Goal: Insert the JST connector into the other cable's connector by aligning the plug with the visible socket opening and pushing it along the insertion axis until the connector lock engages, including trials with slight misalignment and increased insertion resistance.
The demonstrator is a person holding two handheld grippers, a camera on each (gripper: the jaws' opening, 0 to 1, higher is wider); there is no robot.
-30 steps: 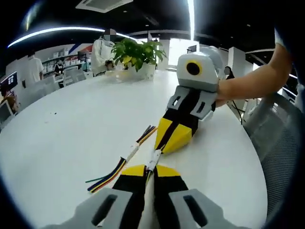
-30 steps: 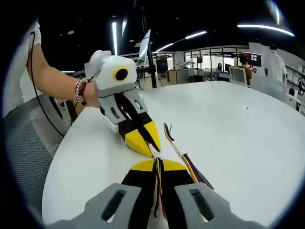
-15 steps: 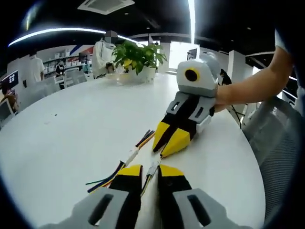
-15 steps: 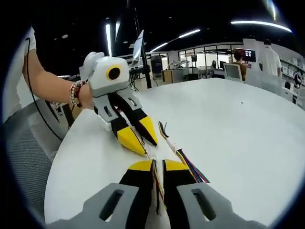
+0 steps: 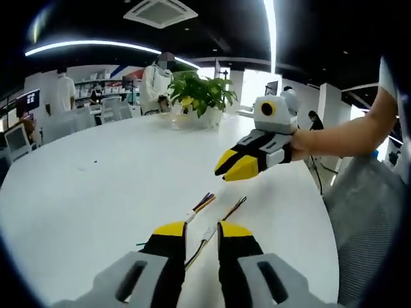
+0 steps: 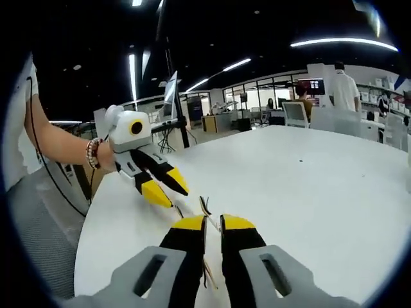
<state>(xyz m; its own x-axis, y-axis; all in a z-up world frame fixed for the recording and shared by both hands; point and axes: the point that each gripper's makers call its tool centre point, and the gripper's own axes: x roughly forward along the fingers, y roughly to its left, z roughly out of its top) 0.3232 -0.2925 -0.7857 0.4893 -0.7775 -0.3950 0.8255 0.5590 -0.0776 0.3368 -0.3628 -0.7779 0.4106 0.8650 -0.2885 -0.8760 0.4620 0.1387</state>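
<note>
White round worktop [image 5: 96,192] in an open office. Both claws part-open and empty: left claw [image 5: 201,230] just behind the cable [image 5: 209,232], right claw [image 6: 213,223] lifted clear of it. Wires lie loose ahead of the jaws; connectors look joined, can't tell if locked, so likely done bar checking.

Two multicoloured-wire cables [image 5: 207,221] on the white tabletop (joined connector [image 5: 207,232] between them), lying flat.

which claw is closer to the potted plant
Right. The right claw hangs over the table between the left claw and the potted plant; the left one is farther back.
</note>
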